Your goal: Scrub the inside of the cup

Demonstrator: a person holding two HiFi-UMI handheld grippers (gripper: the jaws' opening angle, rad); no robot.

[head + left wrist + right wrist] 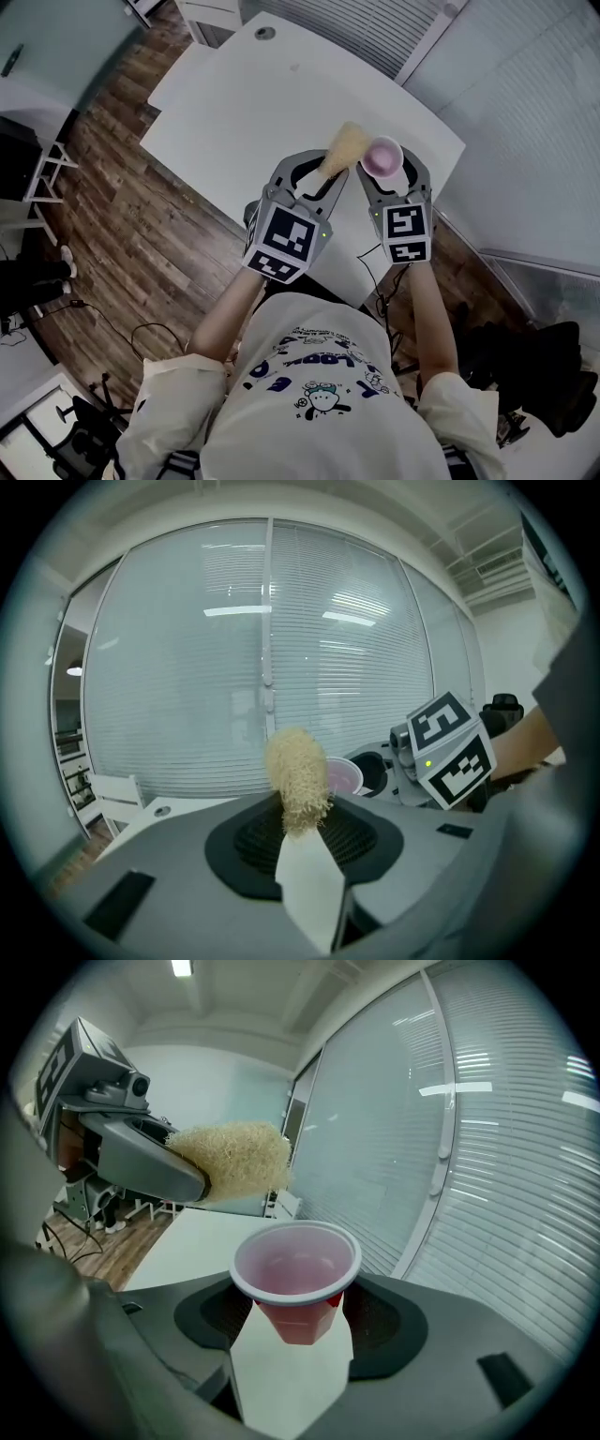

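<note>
- Cup [296, 1274]: upright, clamped in right gripper [386, 171] jaws, held above white table [234, 103].
- Left gripper [324, 174]: jaws part-closed on fibrous scrubber [298, 771], beside cup rim, not inside.
- Scrubbing apparently not begun. Remaining: insert scrubber, rub inner wall.

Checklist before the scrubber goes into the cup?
1. Cup gripped: ok. The right gripper has its jaws shut on the red lower wall.
2. Scrubber gripped: ok. The left gripper has its jaws shut on the lower end, and the fibrous head sticks out past them.
3. Cup mouth free: ok. The rim is unobstructed and nothing shows inside.
4. Scrubber inside cup: not ok. It sits outside, beside the rim.
5. Clear of the table: ok. Both are held up above it.
6. Grip firm enough for scrubbing: cannot tell.
</note>
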